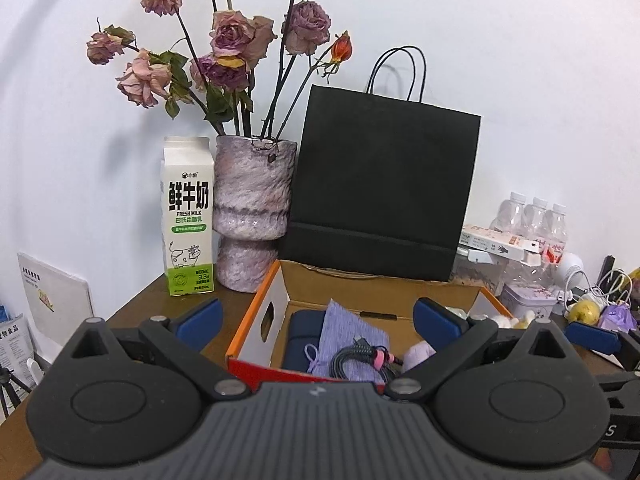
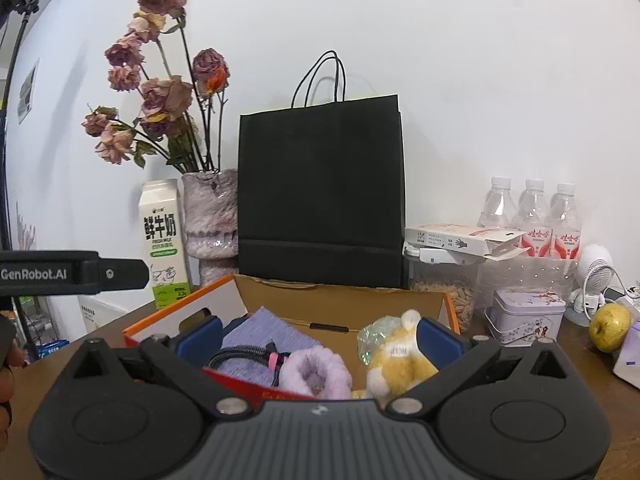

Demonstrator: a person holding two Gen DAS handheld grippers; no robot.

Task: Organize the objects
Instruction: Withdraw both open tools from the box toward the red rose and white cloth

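- Two hand-held grippers hover over an open cardboard box (image 1: 256, 312) on the brown counter (image 1: 132, 312).
- Left hand-held gripper (image 1: 318, 314): blue pads spread wide, nothing between them; it sits above the box's near left part.
- Right hand-held gripper (image 2: 320, 334): pads also spread wide, gripping nothing; it sits above the near edge of the box, with the plush toy (image 2: 394, 364) just in front of its right pad.
- Left gripper's side bar also shows at the left edge of the right wrist view.
- Box has an orange rim, a white left wall with a hand slot, and a red front edge.
- Box contents, left to right: navy pouch (image 1: 302, 330), lavender cloth (image 1: 350, 328), coiled black cable (image 1: 360, 356) with a pink band lying on the cloth, fuzzy purple item (image 2: 312, 372), crumpled clear wrapper (image 2: 374, 334), yellow-and-white plush toy.
- Behind the box: black paper bag (image 1: 380, 184) upright against the wall, handles up.
- Left of the bag: mottled vase (image 1: 252, 208) with dried roses (image 1: 236, 40), and a milk carton (image 1: 187, 216) touching the vase's left side.
- Right of the bag: clear jar (image 2: 444, 292) of grain under a flat white carton (image 2: 452, 238), three water bottles (image 2: 532, 212), a small tin (image 2: 528, 316), a white mini fan (image 2: 596, 272), a yellow-green pear (image 2: 610, 328).
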